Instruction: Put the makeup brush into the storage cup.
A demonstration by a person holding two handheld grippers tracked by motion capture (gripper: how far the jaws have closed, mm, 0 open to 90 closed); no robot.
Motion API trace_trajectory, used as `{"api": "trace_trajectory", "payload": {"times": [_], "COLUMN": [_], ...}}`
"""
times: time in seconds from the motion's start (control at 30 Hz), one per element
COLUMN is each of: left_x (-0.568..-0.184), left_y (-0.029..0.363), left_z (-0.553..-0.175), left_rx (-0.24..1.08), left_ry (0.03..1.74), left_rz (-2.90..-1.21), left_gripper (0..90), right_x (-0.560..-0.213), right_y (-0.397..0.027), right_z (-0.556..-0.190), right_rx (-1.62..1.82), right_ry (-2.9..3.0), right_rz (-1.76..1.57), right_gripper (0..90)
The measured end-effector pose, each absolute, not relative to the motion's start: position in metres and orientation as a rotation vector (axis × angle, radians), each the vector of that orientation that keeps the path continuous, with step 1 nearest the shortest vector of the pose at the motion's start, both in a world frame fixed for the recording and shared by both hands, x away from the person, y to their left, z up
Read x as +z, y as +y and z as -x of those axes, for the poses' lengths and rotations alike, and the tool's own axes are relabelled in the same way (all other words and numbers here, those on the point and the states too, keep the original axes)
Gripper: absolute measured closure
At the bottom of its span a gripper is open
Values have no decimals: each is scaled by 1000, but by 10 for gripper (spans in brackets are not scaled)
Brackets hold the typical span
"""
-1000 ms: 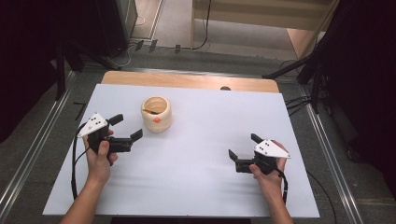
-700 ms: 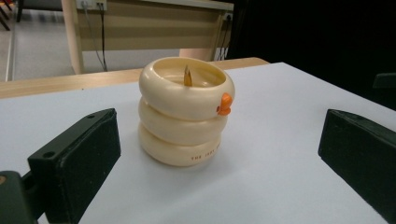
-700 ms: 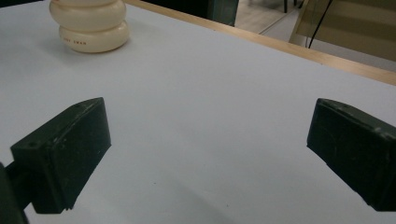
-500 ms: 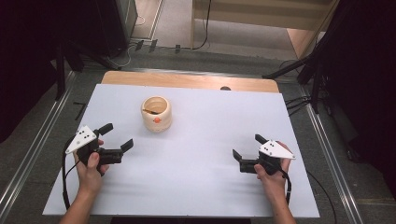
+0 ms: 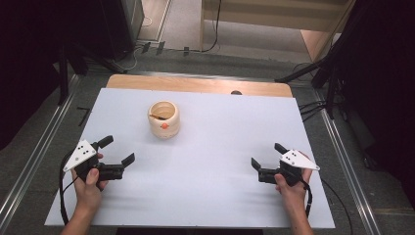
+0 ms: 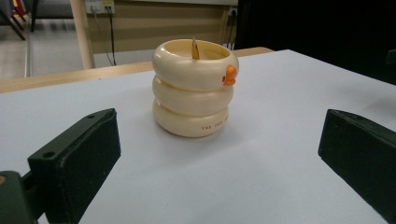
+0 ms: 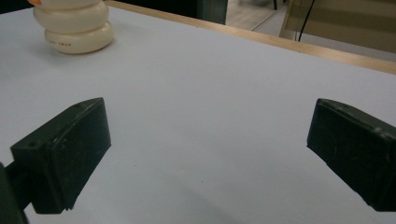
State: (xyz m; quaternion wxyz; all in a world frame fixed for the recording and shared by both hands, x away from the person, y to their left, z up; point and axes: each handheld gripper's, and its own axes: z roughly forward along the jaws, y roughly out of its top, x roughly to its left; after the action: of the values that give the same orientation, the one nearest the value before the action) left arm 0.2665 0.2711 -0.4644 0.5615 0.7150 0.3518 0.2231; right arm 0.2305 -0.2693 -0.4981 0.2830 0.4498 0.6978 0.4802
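A cream holder (image 5: 164, 119) built like three stacked rings, with a small orange beak on its side, stands upright at the back left of the white table (image 5: 210, 147). A thin stick pokes up inside it. My left gripper (image 5: 117, 151) is open near the front left, well short of the holder and holding nothing. In the left gripper view the holder (image 6: 194, 93) stands ahead, between and beyond the wide-apart jaws of that gripper (image 6: 217, 158). My right gripper (image 5: 267, 155) is open and holds nothing at the front right. The right gripper view has the holder (image 7: 74, 23) far off at upper left.
A wooden strip (image 5: 195, 84) runs along the table's far edge, with a small dark object (image 5: 236, 92) on it. Metal rails and cables lie on the floor at both sides. Bare white surface stretches between the two grippers.
My left gripper has drawn back toward the near edge and a little left, away from the holder. My right gripper has drifted slightly right. Both stay open.
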Motion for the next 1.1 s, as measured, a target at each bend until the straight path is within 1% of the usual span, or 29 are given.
{"api": "trace_trajectory", "payload": {"times": [0.47, 0.57, 0.73, 1.1], "left_x": [-471, -471, -472, -475], "left_y": [283, 286, 291, 293], "left_z": [-252, -249, -246, -243], "left_rx": [526, 543, 536, 546], "left_ry": [830, 832, 850, 856], "left_rz": [-1692, -1693, -1675, -1696], "left_gripper": [0, 0, 0, 0], "right_x": [-500, -500, -501, -503], "right_y": [-286, -290, -295, -305], "right_z": [-218, -214, -210, -201], "right_rx": [1291, 1291, 1289, 1281], "right_ry": [1840, 1833, 1828, 1811], "right_rz": [-1229, -1231, -1240, -1256], "right_gripper": [0, 0, 0, 0]}}
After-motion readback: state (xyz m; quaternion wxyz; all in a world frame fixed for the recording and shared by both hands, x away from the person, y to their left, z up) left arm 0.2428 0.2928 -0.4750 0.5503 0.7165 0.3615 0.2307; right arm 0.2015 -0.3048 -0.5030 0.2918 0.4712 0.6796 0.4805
